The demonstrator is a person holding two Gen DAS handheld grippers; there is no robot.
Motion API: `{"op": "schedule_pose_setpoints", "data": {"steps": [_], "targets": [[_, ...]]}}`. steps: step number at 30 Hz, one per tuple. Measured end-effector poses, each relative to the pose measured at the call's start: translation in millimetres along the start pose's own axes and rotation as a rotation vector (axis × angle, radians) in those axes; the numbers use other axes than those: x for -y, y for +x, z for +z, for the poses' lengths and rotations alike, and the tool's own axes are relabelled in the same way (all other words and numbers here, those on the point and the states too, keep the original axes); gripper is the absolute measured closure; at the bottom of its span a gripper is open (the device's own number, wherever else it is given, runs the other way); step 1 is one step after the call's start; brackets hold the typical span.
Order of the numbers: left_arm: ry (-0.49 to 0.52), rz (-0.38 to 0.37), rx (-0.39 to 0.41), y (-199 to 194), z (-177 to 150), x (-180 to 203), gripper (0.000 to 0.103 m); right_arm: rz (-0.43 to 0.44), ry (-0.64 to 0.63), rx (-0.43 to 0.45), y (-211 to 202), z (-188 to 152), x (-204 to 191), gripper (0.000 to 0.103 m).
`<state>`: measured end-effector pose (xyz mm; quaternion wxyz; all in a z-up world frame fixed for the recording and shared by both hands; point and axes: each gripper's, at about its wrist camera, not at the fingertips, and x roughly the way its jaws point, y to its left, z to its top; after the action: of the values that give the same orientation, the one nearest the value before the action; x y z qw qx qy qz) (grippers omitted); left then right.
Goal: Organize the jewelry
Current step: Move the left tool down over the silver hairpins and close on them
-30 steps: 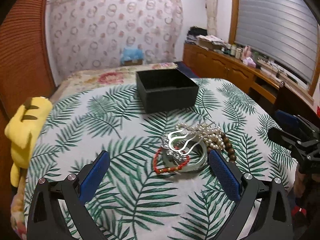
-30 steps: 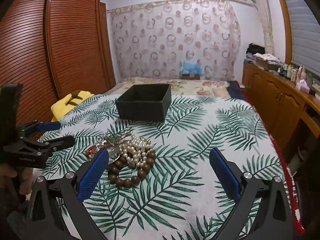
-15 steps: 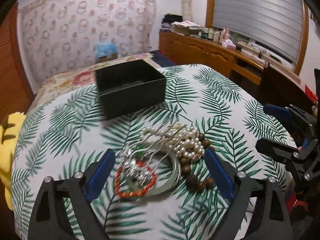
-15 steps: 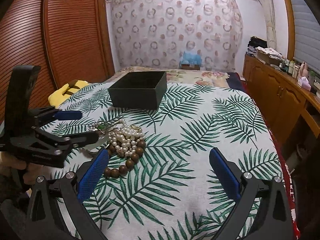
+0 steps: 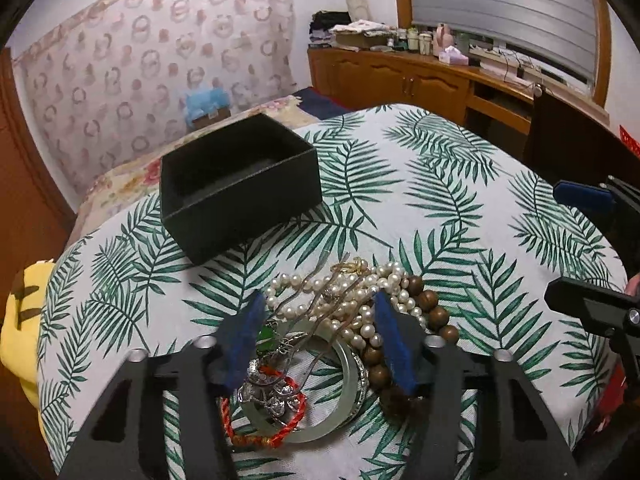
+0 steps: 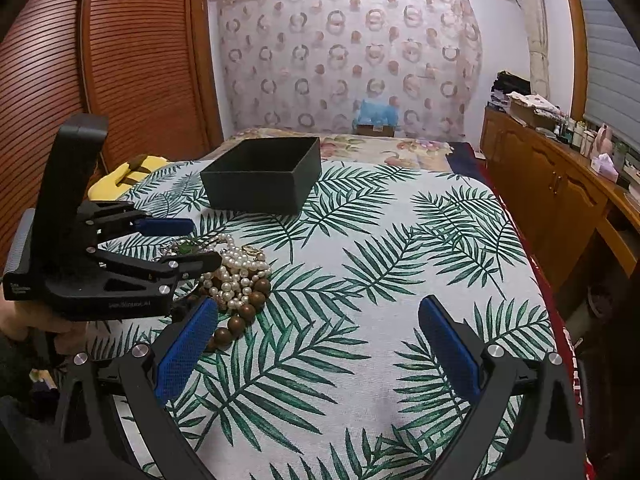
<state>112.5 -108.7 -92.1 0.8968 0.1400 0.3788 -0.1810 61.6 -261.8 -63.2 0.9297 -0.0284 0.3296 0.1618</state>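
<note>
A pile of jewelry lies on the leaf-print cloth: a pearl necklace (image 5: 352,296), brown wooden beads (image 5: 430,312), a silver bangle (image 5: 352,376), a red cord bracelet (image 5: 264,432) and a silver hairpin (image 5: 316,300). My left gripper (image 5: 318,312) is open, low over the pile, its blue pads on either side of the hairpin and bangle. An open black box (image 5: 236,184) stands behind the pile. In the right wrist view the pearls (image 6: 236,268), the box (image 6: 264,176) and the left gripper (image 6: 188,244) show. My right gripper (image 6: 316,344) is open and empty over bare cloth.
A yellow plush toy (image 5: 20,320) hangs at the table's left edge. A wooden sideboard (image 5: 420,76) with clutter runs along the right wall under a shuttered window. A wooden wardrobe (image 6: 100,60) stands at the left. The right gripper shows at the right edge (image 5: 592,248).
My left gripper moved forward and down onto the jewelry pile, and its jaws narrowed around the hairpin and bangle. The right gripper shifted slightly; its jaws stayed wide.
</note>
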Motion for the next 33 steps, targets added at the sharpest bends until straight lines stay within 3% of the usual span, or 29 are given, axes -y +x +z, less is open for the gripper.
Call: {"op": "schedule_pose_setpoints", "data": {"steps": [1, 2, 3, 6, 8, 21, 25, 29, 31, 32, 33], "targets": [[0.005, 0.0, 0.006, -1, -1, 0, 0.056, 0.001, 0.0, -0.001, 1, 0, 0, 0.002], [0.007, -0.002, 0.006, -1, -1, 0, 0.064, 0.002, -0.001, -0.003, 2, -1, -1, 0.002], [0.009, -0.011, 0.007, -2, -2, -1, 0.078, 0.002, -0.002, -0.004, 3, 0, -2, 0.002], [-0.001, -0.022, 0.033, -8, -2, -3, 0.1, 0.004, -0.012, -0.008, 5, -1, -6, 0.002], [-0.021, -0.036, 0.057, -15, -2, -8, 0.103, 0.005, -0.018, -0.009, 6, -1, -9, 0.002], [-0.186, -0.059, 0.173, -59, -3, -62, 0.103, 0.015, -0.043, -0.017, 15, 1, -22, 0.002], [-0.186, -0.053, 0.164, -60, -4, -64, 0.103, 0.02, -0.05, -0.018, 17, 1, -25, 0.002], [-0.149, -0.061, 0.096, -43, -6, -56, 0.102, 0.023, -0.049, -0.012, 15, 3, -26, 0.002], [-0.147, -0.056, 0.06, -34, -9, -54, 0.09, 0.023, -0.05, -0.011, 14, 2, -25, 0.002], [-0.155, -0.056, 0.054, -32, -12, -55, 0.074, 0.022, -0.05, -0.011, 14, 2, -25, 0.002], [-0.164, -0.057, 0.05, -30, -14, -57, 0.065, 0.021, -0.051, -0.012, 14, 2, -25, 0.002]]}}
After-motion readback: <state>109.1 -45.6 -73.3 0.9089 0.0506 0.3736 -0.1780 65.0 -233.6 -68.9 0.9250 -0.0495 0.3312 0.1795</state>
